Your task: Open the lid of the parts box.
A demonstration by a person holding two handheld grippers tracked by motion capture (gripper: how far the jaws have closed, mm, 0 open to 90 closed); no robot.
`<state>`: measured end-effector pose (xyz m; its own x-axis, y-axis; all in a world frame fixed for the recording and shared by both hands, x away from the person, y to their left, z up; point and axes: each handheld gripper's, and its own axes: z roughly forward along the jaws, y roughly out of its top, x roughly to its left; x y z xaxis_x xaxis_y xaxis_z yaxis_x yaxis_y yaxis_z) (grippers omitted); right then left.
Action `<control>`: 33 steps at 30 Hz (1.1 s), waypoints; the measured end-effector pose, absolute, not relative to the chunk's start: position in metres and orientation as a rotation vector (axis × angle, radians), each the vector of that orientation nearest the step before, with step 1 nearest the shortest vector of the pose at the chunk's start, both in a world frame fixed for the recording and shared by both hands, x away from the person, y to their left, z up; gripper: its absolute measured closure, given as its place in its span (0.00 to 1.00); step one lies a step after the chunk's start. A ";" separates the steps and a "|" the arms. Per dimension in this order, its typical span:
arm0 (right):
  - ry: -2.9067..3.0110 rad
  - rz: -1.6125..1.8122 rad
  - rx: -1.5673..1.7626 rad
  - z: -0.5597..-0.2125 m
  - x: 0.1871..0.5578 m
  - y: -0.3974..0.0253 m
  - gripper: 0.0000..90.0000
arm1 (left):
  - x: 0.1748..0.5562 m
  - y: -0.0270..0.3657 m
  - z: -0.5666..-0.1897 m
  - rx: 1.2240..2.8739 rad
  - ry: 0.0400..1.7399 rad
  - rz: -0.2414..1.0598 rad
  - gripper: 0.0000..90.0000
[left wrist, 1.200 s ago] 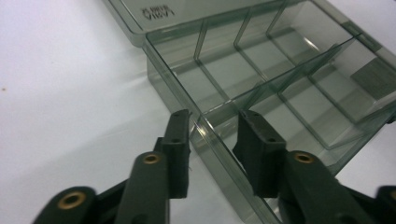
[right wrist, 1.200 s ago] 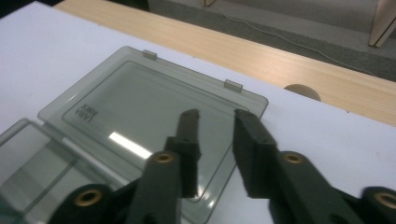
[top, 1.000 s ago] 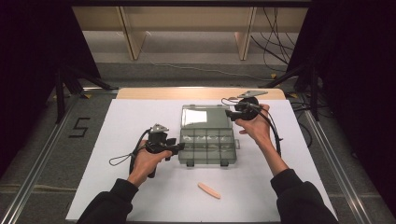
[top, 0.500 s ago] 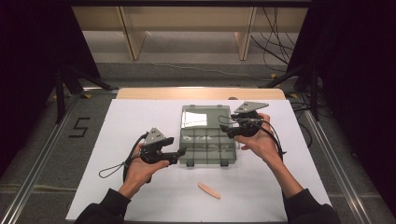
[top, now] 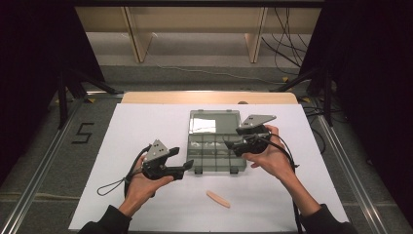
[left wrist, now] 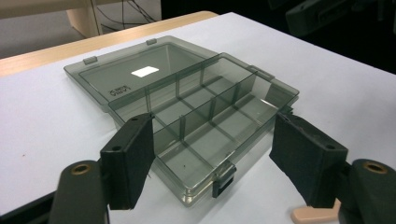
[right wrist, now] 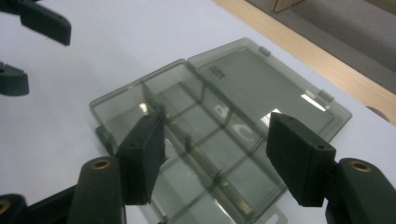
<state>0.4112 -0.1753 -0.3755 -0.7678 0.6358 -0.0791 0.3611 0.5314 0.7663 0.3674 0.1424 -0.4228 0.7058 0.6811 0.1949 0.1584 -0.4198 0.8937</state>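
Starting at the left of the high view: the left gripper [top: 187,165] sits low on the white table cover [top: 146,126], jaws spread wide and holding nothing, aimed at the near left corner of the smoky grey transparent plastic compartment box [top: 214,151]. In the left gripper view that corner sits right between the two black pads, one latch [left wrist: 223,179] facing us, so this looks like a bracing approach rather than a pick.

Centre frame, the box lies flat with its hinged lid [top: 214,123] thrown fully back toward the wooden table edge [top: 209,97]. Compartments look empty, dividers standing clean.

Lower centre, a small peach-coloured oblong piece [top: 217,198] lies alone in front of the box, well apart from both hands. Likely the item bound for a compartment.

Over to the right: the right gripper [top: 229,145] hovers over the box's right half, jaws also wide apart and empty, looking down into the tray.

Room to move? Plenty of bare cover on both flanks; the raised tray walls and the open lid behind are the edges to mind.
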 end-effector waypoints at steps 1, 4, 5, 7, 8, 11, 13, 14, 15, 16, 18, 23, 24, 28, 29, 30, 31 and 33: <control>2.432 1.090 0.821 -0.376 0.408 -0.173 0.42 | 0.366 0.144 -0.422 1.945 0.644 0.702 0.32; 2.470 1.078 0.785 -0.376 0.402 -0.169 0.42 | 0.362 0.144 -0.422 1.928 0.628 0.678 0.31; 2.473 1.070 0.786 -0.377 0.399 -0.167 0.42 | 0.361 0.145 -0.422 1.918 0.627 0.693 0.31; 2.476 1.068 0.762 -0.380 0.396 -0.163 0.42 | 0.359 0.146 -0.422 1.913 0.615 0.677 0.30; 2.489 1.049 0.755 -0.380 0.394 -0.162 0.42 | 0.357 0.146 -0.423 1.915 0.611 0.663 0.30; 2.509 1.026 0.734 -0.384 0.389 -0.158 0.40 | 0.355 0.149 -0.424 1.909 0.606 0.663 0.29; 2.541 1.005 0.717 -0.386 0.387 -0.156 0.40 | 0.353 0.149 -0.424 1.908 0.602 0.657 0.28; 2.542 1.010 0.715 -0.387 0.384 -0.154 0.40 | 0.352 0.150 -0.424 1.911 0.605 0.657 0.28; 2.545 1.007 0.711 -0.388 0.383 -0.153 0.39 | 0.351 0.151 -0.424 1.911 0.602 0.655 0.28; 2.557 1.005 0.705 -0.389 0.382 -0.152 0.39 | 0.351 0.151 -0.424 1.911 0.603 0.655 0.28; 2.582 0.990 0.684 -0.391 0.380 -0.150 0.39 | 0.350 0.153 -0.425 1.911 0.603 0.660 0.28; 2.619 0.945 0.676 -0.398 0.373 -0.144 0.37 | 0.348 0.158 -0.425 1.914 0.605 0.659 0.27; 2.642 0.934 0.662 -0.399 0.373 -0.143 0.37 | 0.348 0.159 -0.425 1.909 0.605 0.658 0.27; 2.682 0.893 0.647 -0.406 0.368 -0.138 0.36 | 0.346 0.161 -0.425 1.909 0.604 0.656 0.27; 2.686 0.887 0.650 -0.409 0.367 -0.136 0.36 | 0.345 0.161 -0.426 1.909 0.603 0.654 0.27; 2.700 0.876 0.638 -0.411 0.366 -0.135 0.36 | 0.346 0.162 -0.426 1.900 0.595 0.662 0.27; 2.716 0.866 0.637 -0.413 0.365 -0.134 0.36 | 0.343 0.162 -0.426 1.908 0.601 0.652 0.27; 2.737 0.846 0.617 -0.417 0.363 -0.131 0.36 | 0.342 0.163 -0.426 1.904 0.590 0.651 0.26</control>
<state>0.3628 -0.1308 -0.4166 -0.8901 0.4494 -0.0753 0.3286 0.7476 0.5772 0.3420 0.1626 -0.4256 0.7366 0.6519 0.1802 0.1152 -0.3835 0.9163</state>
